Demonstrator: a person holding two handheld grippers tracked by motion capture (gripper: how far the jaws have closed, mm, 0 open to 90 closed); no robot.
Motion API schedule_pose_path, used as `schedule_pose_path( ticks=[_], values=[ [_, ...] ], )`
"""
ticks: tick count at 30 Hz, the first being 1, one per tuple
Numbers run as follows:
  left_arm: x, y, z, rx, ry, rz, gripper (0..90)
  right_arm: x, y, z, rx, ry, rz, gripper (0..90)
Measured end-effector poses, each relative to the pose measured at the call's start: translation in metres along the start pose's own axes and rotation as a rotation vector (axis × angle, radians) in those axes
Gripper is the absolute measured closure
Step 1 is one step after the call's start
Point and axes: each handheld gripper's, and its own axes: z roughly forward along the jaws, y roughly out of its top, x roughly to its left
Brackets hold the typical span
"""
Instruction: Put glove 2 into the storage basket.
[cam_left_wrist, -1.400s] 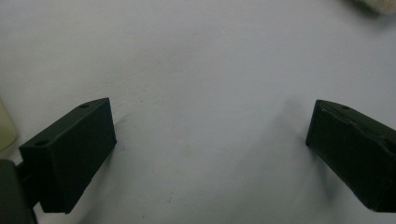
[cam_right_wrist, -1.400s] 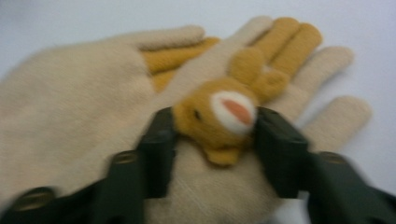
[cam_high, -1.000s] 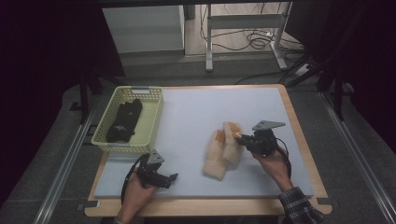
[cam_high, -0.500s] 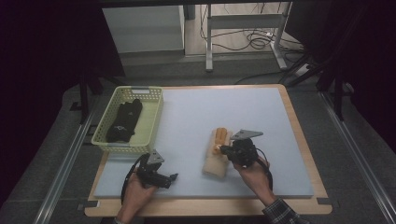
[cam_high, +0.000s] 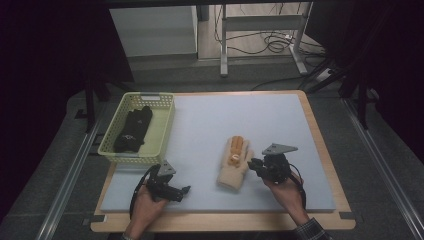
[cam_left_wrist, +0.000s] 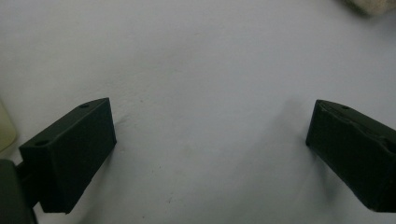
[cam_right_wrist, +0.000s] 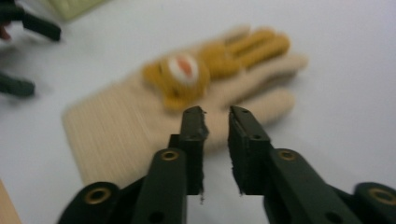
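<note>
A beige knitted glove (cam_high: 235, 162) with orange fingers and an orange round patch lies flat on the pale blue mat (cam_high: 240, 115), fingers pointing away from me. In the right gripper view the glove (cam_right_wrist: 140, 121) lies just beyond the jaws. My right gripper (cam_high: 253, 164) sits right of the glove at its edge; its jaws (cam_right_wrist: 216, 114) stand a narrow gap apart with nothing between them. My left gripper (cam_high: 184, 192) rests low on the mat at the near left, jaws wide apart (cam_left_wrist: 210, 140) over bare mat.
A pale yellow-green basket (cam_high: 166, 127) stands at the left of the mat with dark gloves (cam_high: 132, 131) in it. The mat lies on a wooden table (cam_high: 320, 135). Beyond the far edge are a floor, cables and a metal stand.
The right gripper went left over the glove and has now drawn back to its right side. The glove, bunched up before, now lies flat. The left gripper has stayed put.
</note>
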Motion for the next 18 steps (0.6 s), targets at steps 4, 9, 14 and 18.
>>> schedule_pose_path(
  ticks=[4,9,14,18],
  values=[
    [0.0,0.0,0.0,0.0,0.0,0.0,1.7,0.0,-0.018,0.014,0.038,0.043,0.002,80.1],
    [0.0,0.0,0.0,-0.001,0.0,-0.001,1.7,0.014,-0.025,0.031,0.056,0.064,-0.033,80.1],
    [0.0,0.0,0.0,0.0,0.001,0.0,1.7,0.028,-0.019,0.044,0.045,0.084,-0.054,79.7],
    [0.0,0.0,0.0,0.001,0.002,0.002,1.6,0.036,-0.013,0.054,0.043,0.091,-0.074,79.1]
  ],
)
